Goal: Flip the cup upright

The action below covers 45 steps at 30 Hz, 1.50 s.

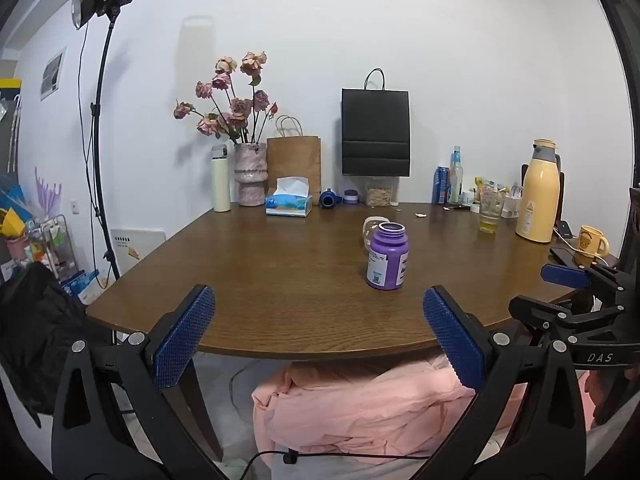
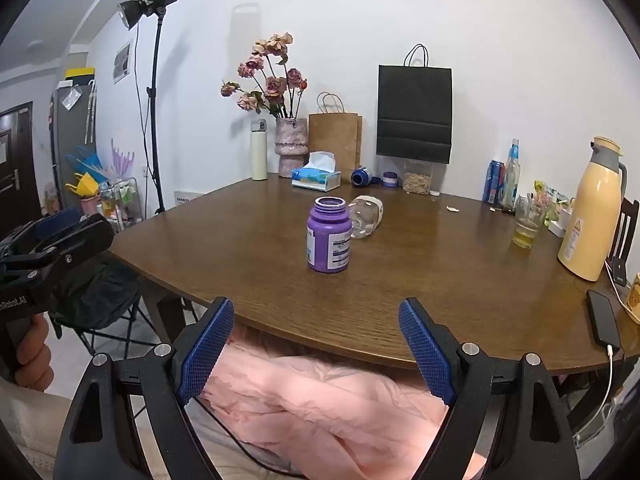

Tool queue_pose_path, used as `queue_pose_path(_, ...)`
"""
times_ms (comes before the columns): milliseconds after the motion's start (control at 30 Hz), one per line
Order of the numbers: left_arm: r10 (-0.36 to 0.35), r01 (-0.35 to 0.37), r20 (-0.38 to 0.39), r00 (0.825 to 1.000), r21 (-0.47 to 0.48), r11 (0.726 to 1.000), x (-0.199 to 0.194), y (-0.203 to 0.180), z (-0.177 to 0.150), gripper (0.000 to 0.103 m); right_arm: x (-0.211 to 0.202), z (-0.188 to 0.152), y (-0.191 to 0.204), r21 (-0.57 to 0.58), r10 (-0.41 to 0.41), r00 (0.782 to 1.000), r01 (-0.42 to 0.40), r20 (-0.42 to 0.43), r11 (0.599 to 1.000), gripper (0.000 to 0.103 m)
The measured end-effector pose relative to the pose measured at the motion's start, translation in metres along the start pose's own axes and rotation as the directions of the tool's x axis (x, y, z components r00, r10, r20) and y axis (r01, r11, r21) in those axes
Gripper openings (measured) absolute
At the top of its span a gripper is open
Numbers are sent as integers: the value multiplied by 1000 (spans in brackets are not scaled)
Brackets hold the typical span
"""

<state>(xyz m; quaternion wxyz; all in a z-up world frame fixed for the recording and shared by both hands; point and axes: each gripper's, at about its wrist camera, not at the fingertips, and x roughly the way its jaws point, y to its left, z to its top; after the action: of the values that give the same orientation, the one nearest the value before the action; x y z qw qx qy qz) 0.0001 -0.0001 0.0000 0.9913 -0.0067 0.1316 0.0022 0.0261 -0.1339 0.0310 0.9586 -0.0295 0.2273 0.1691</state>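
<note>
Clear glass cup (image 2: 366, 216) lying on its side mid-table, just behind and touching or nearly touching the purple bottle (image 2: 329, 240); contact not resolvable. In the left wrist view, cup (image 1: 371, 229) mostly hidden behind that bottle (image 1: 387, 257), only a pale band and a sliver of glass showing. Which end is the mouth: not clear from either view.

Handling, judged: glass, so stiff, smooth, likely slippery under the pads and breakable if dropped or knocked. Looking empty, so probably light. Round body free to roll on the wooden table (image 2: 400, 300). Best hold appearing to be across the body near the pale band, jaws either side of the wall, then rotating up onto the base. Purple bottle standing uncapped and close; risk of tipping it on the approach.

Left gripper (image 1: 319, 334) spread wide, holding nothing, hovering off the near table edge, well apart from the cup. Right gripper (image 2: 316, 346) likewise spread and empty, at the near edge, roughly in line with bottle and cup.

Farther out: tissue box (image 2: 316, 178), vase of dried roses (image 2: 291, 146), yellow thermos (image 2: 590, 216), phone (image 2: 603, 316) on charge at the right edge. Flip not yet started.
</note>
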Motion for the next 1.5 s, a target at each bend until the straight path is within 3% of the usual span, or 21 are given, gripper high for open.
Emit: queue_pose_path(1500, -5, 5, 6, 1000, 1, 1000, -2, 2, 5, 103, -3, 1, -3, 17, -3, 1000, 3, 6, 1000, 89)
